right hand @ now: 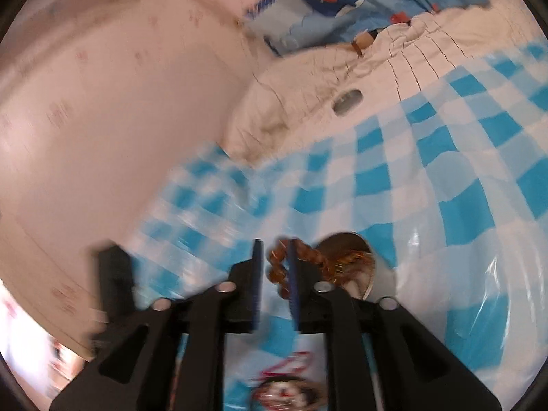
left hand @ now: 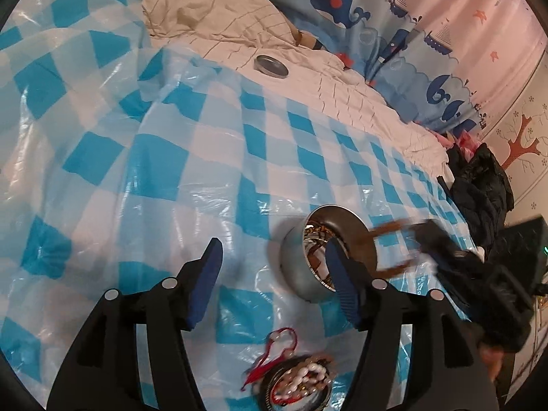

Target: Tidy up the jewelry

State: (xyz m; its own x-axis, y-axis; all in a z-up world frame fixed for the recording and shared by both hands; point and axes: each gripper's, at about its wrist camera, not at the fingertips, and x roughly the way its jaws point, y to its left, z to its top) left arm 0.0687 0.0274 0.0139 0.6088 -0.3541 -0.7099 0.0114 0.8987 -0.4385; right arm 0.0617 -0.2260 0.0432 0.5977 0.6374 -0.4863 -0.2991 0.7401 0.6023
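partly done: round metal tin [left hand: 316, 253] already holding some jewelry; right gripper [right hand: 275, 267] nearly closed on brown beaded bracelet [right hand: 279, 270] beside tin; left gripper [left hand: 274, 267] apart, empty; bead pile [left hand: 301, 380] left.

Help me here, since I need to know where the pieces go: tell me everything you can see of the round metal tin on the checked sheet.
The tin is a small round can of dull silver metal, open, with no lid on it. It rests tilted on the blue and white checked plastic sheet, mouth turned toward the right gripper. Inside lie jewelry pieces with gold and dark tones. A brown beaded bracelet reaches from its mouth to the right gripper's fingers. The left gripper's right finger overlaps it in view; contact is unclear.
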